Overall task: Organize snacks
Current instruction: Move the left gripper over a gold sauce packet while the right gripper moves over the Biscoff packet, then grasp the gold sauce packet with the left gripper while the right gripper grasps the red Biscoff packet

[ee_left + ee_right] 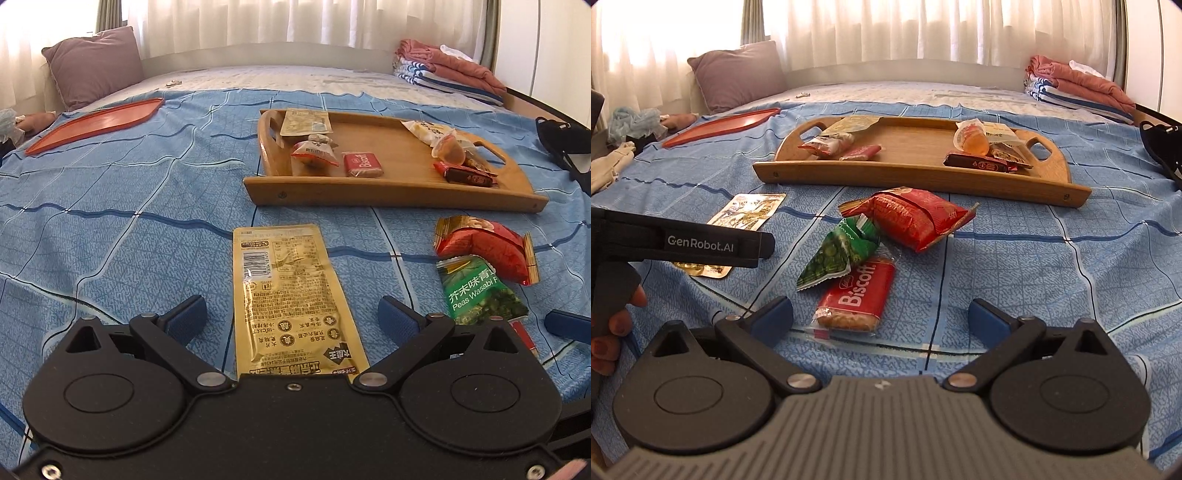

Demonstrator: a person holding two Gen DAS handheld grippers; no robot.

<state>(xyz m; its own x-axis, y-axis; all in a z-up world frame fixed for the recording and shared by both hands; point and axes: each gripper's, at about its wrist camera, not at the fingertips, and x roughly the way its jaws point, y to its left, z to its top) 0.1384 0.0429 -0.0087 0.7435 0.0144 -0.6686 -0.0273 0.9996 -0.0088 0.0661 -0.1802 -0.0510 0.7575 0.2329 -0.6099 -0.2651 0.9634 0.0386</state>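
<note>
The left gripper (291, 319) hangs low over the bed (110, 229) with its blue pads spread wide; the gold pouch (288, 291) lies flat between them, its near end running under the gripper body, pads clear of both long edges. The right gripper (881, 319) is likewise spread wide and empty, with the Biscoff pack (858, 295) lying between and just ahead of its pads, untouched. In the right wrist view a hand (613, 325) grips the left tool's handle at the left edge.

On the Biscoff pack's far end rests the green pea packet (838, 254), and the red bag (908, 218) touches that packet's far side. These three crowd together; the pouch lies apart to their left, with bare blue sheet all round it.

Beyond a strip of open sheet stands the wooden tray (923, 177), its raised near edge facing the grippers. Snacks sit at both its ends, leaving the middle of its floor bare. Further left, well apart, lies a red tray (96, 123). A pillow (94, 66) and folded blankets (450, 74) mark the bed's far corners.
</note>
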